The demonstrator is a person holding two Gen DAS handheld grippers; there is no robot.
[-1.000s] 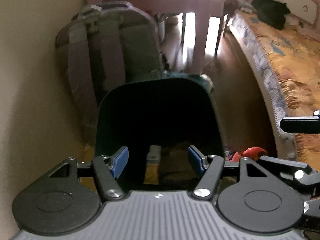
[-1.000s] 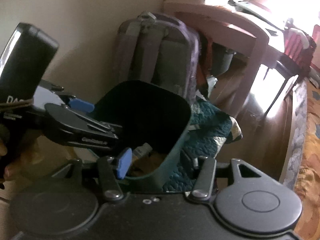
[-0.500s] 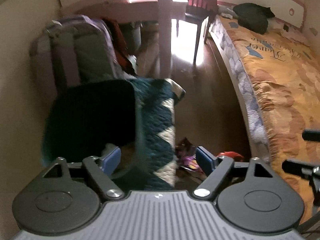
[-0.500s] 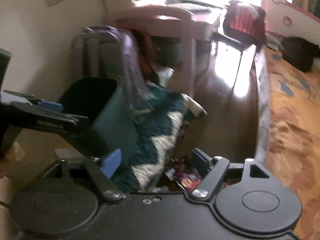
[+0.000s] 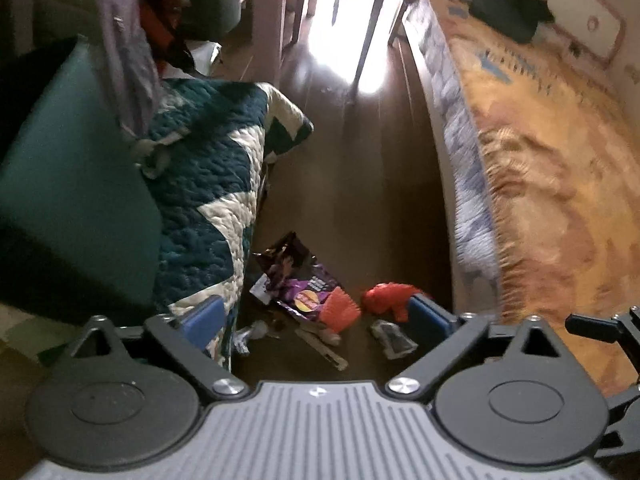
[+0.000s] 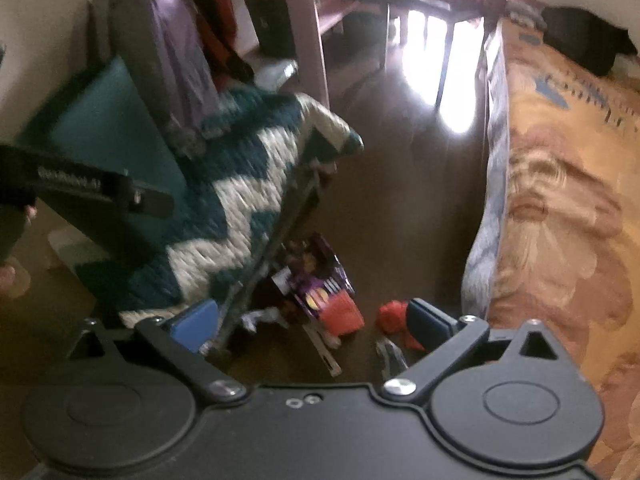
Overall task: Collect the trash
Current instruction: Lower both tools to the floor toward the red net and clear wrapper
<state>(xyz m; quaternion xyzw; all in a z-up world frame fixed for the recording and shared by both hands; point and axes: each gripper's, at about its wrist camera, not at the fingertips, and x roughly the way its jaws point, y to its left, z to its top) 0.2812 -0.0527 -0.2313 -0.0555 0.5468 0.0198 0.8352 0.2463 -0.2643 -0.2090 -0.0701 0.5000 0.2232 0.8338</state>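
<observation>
Trash lies on the dark wood floor: a purple snack bag (image 5: 294, 280) (image 6: 316, 280), an orange-red ribbed cup (image 5: 340, 308) (image 6: 342, 314), a crumpled red wrapper (image 5: 386, 298) (image 6: 392, 316), a small clear packet (image 5: 394, 338) and a white stick (image 5: 320, 346). The teal bin (image 5: 76, 184) (image 6: 116, 120) stands at the left. My left gripper (image 5: 316, 316) is open and empty above the trash. My right gripper (image 6: 308, 320) is open and empty above the same pile.
A teal-and-white zigzag quilt (image 5: 216, 184) (image 6: 240, 192) hangs beside the bin. A bed with an orange cover (image 5: 540, 160) (image 6: 560, 200) runs along the right. A backpack (image 6: 168, 52), a pink desk and a chair stand behind.
Both grippers swung right and down, away from the bin's opening, and now face the trash pile on the floor. Both jaws stand wider open than a second ago.
</observation>
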